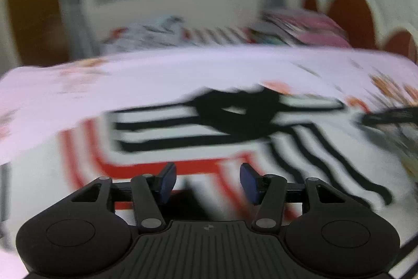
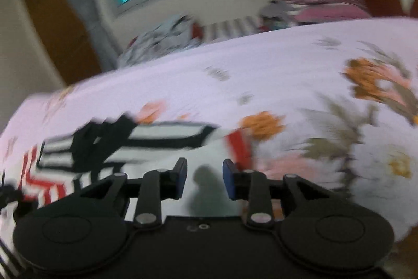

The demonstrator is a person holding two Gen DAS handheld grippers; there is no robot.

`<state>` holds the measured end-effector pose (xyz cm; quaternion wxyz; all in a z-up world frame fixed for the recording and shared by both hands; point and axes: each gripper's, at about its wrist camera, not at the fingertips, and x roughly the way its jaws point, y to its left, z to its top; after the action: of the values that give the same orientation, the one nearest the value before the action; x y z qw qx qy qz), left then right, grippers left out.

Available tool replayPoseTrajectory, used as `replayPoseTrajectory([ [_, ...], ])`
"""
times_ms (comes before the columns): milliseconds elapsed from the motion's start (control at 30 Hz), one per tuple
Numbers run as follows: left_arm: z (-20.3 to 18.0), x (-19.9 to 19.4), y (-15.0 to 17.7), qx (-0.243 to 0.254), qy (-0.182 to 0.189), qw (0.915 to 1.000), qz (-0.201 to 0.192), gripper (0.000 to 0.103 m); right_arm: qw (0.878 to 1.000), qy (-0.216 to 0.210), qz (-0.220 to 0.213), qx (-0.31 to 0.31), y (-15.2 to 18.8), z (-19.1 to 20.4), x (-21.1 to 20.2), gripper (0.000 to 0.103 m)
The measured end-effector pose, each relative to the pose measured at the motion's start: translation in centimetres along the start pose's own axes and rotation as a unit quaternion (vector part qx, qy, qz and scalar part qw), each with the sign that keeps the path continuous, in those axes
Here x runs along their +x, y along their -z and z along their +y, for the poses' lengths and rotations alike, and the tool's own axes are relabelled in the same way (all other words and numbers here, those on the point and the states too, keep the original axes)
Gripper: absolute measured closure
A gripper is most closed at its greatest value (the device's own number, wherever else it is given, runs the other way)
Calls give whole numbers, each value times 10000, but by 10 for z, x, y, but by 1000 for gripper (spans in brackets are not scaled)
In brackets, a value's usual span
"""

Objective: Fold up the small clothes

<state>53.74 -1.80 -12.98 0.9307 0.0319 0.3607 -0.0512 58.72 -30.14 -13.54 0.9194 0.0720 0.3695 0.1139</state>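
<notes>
Left gripper (image 1: pixel 207 183): jaws parted about halfway, nothing between the blue pads (image 1: pixel 167 182), poised over the shirt (image 1: pixel 167 137) without visible contact. Right gripper (image 2: pixel 204 179): jaws parted more narrowly, also empty, above the shirt's edge.

The shirt is soft white cloth with black and red stripes and a black collar, spread flat on the bedsheet (image 1: pixel 156 75), a pale sheet with orange flower print. Both views are motion-blurred.

The left view shows the shirt at 12 o'clock, filling the foreground. The right view shows it at 10 o'clock, with large flowers (image 2: pixel 376 80) at 2 o'clock. A clothes pile (image 2: pixel 318 4) lies beyond.
</notes>
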Motion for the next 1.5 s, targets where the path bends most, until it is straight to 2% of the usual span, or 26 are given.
replayPoseTrajectory([
  [67, -20, 18, -3, 13, 202, 9997, 114, 49, 9990, 31, 78, -436, 2, 14, 9, 73],
  [133, -26, 35, -2, 60, 167, 9994, 314, 49, 9955, 467, 135, -811, 0, 16, 15, 78],
  [200, -19, 43, 2, -7, 116, 9995, 299, 44, 9938, 912, 170, -608, -6, 0, 17, 80],
  [233, -12, 45, 2, -120, 152, 9994, 284, 43, 9952, 842, 234, -440, -8, -11, 15, 84],
  [300, -7, 42, 1, -143, 106, 9993, 322, 43, 9963, 692, 357, -355, -11, -14, 7, 84],
  [367, -9, 31, 0, -113, 58, 9996, 267, 43, 9971, 590, 212, -435, -8, -8, -11, 75],
  [467, -21, 5, 9, -63, 282, 9995, 90, 43, 9986, 366, 127, -355, 7, -3, -40, 78],
  [567, -35, -14, 29, 15, 373, 9992, 114, 43, 9994, 223, 168, -191, 31, 7, -62, 81],
  [633, -43, -6, 43, 184, 161, 9988, 431, 43, 9979, 420, 335, -362, 51, 17, -65, 85],
  [667, -43, -6, 47, 102, 127, 9993, 335, 42, 9959, 622, 471, -464, 61, 22, -57, 86],
  [767, -43, -7, 37, -118, 34, 9988, 471, 41, 9937, 919, 280, -572, 68, 32, -61, 84],
  [867, -42, -23, 38, -116, -11, 9997, 224, 41, 9965, 634, -21, -543, 65, 42, -81, 84],
  [933, -35, -34, 44, -195, -110, 9996, 170, 41, 9958, 622, -7, -668, 68, 47, -85, 84],
  [1033, -9, -51, 57, -542, -526, 9971, -44, 41, 9955, 637, 360, -597, 76, 39, -77, 85],
  [1167, 32, -47, 57, -1028, -1009, 9896, -32, 41, 9977, 589, 154, -313, 74, 34, -87, 81],
  [1267, 56, -22, 53, -1386, -898, 9861, 202, 42, 9980, 610, 160, -24, 68, 25, -80, 81],
  [1300, 62, -11, 51, -1485, -754, 9854, 354, 42, 9979, 618, 173, 42, 67, 22, -78, 81],
  [1333, 66, -6, 51, -1562, -699, 9847, 327, 42, 9979, 607, 180, 103, 67, 21, -76, 81],
  [1367, 68, -3, 50, -1556, -629, 9855, 259, 66, 9979, 603, 192, 138, 67, 20, -76, 81],
  [1400, 68, 0, 47, -1457, -532, 9876, 245, 87, 9977, 630, 211, 133, 67, 19, -75, 81],
  [1433, 67, 1, 43, -1372, -416, 9895, 208, 98, 9975, 655, 236, 116, 67, 19, -74, 81],
  [1500, 64, -7, 34, -1208, -529, 9912, -121, 98, 9971, 701, 277, 113, 69, 18, -74, 81],
])
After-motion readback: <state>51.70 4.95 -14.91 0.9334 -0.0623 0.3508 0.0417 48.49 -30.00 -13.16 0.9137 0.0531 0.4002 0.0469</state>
